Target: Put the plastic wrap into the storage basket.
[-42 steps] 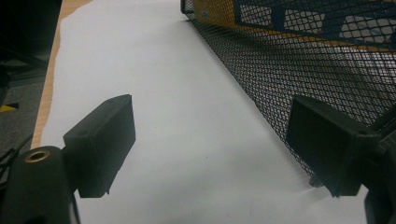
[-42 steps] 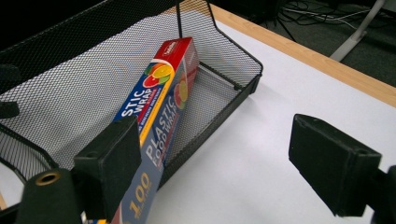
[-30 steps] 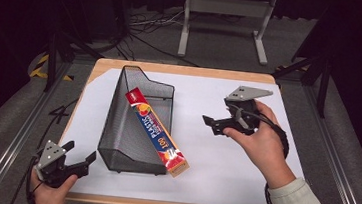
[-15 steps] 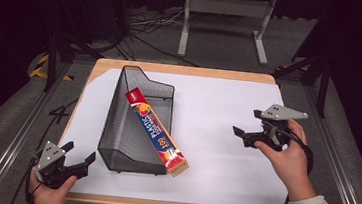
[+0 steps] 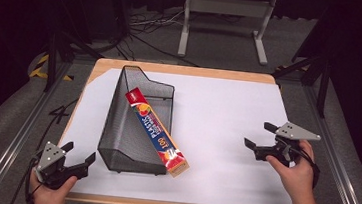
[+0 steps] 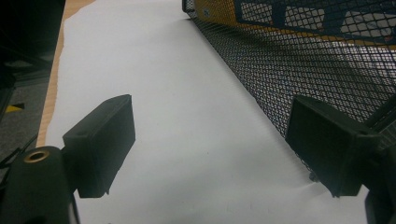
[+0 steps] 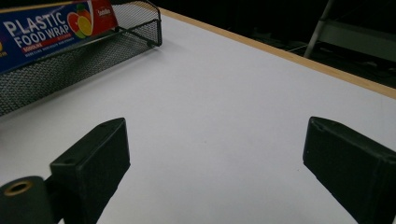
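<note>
Your right tongs [image 5: 261, 138] hover over the right part of the surface [image 5: 218, 115], their jaws having just been opening; they now stand wide apart with only bare white sheet between them. Your left tongs [image 5: 77, 158] sit at the near left corner of the surface, jaws also spread and gripping nothing; in the left gripper view one jaw stands just beside the mesh wall of the basket, though you cannot tell from it whether they touch.

Count what you have: one black mesh basket [image 5: 126, 127], one box of plastic food wrap [image 5: 156, 132], two tongs, one white sheet over a wooden top. The box lies slanted in the basket, its far end resting inside near the tall back wall and its near end poking out over the low front edge onto the sheet. In the right gripper view the box [image 7: 51, 28] and the basket [image 7: 84, 56] show at the upper left, well apart from your right tongs.

Between your right tongs and the basket nothing but clear sheet lies. Beyond the surface you have a grey metal stand [image 5: 226, 16] and loose cables [image 5: 151, 24] on the floor, with dark rails along both sides.
</note>
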A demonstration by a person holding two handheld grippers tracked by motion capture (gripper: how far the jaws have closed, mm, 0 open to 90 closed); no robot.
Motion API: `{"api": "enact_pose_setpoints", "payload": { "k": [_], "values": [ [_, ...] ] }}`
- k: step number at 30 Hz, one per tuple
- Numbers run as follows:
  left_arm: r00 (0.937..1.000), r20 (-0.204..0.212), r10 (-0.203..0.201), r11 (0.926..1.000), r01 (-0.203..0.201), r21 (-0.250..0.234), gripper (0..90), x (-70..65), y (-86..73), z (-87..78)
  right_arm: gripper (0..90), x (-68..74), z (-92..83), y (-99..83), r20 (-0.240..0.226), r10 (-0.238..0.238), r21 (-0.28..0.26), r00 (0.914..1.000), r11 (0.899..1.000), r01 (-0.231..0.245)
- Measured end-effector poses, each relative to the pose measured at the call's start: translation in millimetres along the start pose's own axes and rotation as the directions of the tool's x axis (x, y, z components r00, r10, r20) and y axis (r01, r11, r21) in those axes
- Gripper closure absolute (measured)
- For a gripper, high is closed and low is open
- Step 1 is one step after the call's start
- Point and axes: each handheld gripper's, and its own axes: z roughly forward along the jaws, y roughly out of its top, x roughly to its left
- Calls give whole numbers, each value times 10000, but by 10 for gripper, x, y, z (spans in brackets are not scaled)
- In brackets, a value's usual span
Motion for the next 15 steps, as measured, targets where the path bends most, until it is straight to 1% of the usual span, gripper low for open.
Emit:
{"api": "enact_pose_setpoints", "payload": {
  "k": [2, 5, 11, 13, 15],
  "values": [
    [10000, 3, 7, 10000, -7, -2, 166, 6, -2, 2, 73, -7, 2, -44, -39, 152, -6, 9999, 9999, -152],
    [10000, 21, -1, 10000, 1, -45, 166, 5, -1, 2, 70, -7, 16, -118, -17, 64, 149, 10000, 9999, -64],
    [10000, 76, 3, 10000, -3, -45, 166, 7, 2, 5, 62, -14, 71, -333, -13, 263, 479, 9997, 9985, -262],
    [10000, 89, 4, 10000, -4, -43, 166, 6, 3, 6, 64, -5, 89, -404, 5, 302, 506, 9995, 9983, -301],
    [10000, 95, -3, 10000, 4, -46, 166, 5, 3, 7, 64, -1, 98, -429, -27, 311, 550, 9995, 9980, -309]
  ]
}}
